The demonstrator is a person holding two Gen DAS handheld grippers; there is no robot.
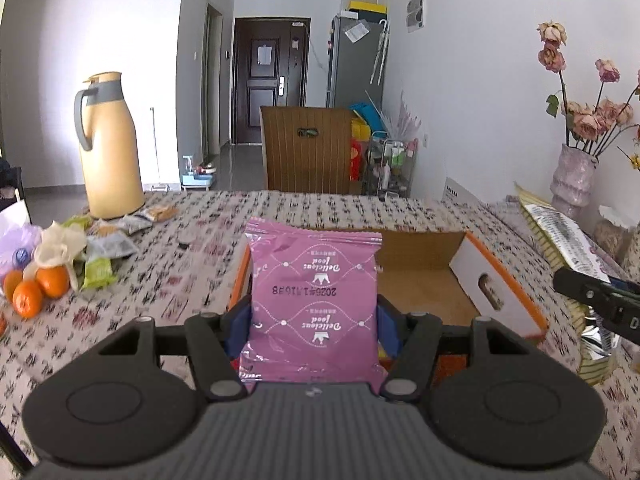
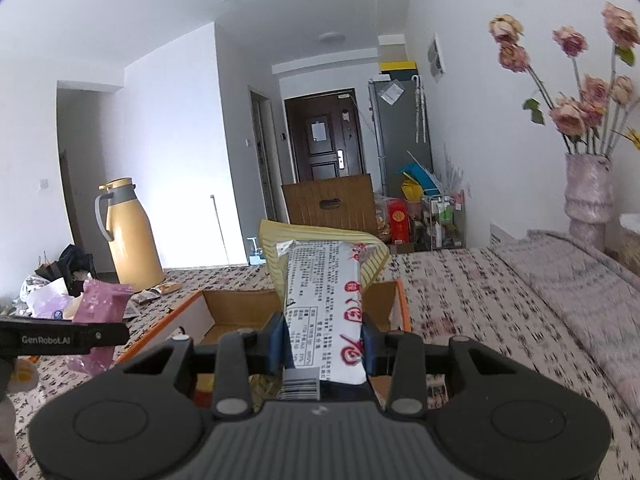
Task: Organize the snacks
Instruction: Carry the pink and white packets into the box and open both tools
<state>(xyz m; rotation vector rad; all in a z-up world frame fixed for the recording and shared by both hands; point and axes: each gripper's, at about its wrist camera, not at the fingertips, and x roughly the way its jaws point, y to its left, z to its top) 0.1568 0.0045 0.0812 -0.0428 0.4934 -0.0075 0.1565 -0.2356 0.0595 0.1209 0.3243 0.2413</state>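
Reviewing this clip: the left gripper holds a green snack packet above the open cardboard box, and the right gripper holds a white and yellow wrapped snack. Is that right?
Not quite. In the left wrist view the left gripper is shut on a pink snack packet, not a green one. The rest stands: it is held above the open cardboard box, and the right gripper holds a white and yellow wrapped snack.

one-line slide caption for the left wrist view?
Left gripper shut on a pink snack packet, held over the open cardboard box on the patterned tablecloth.
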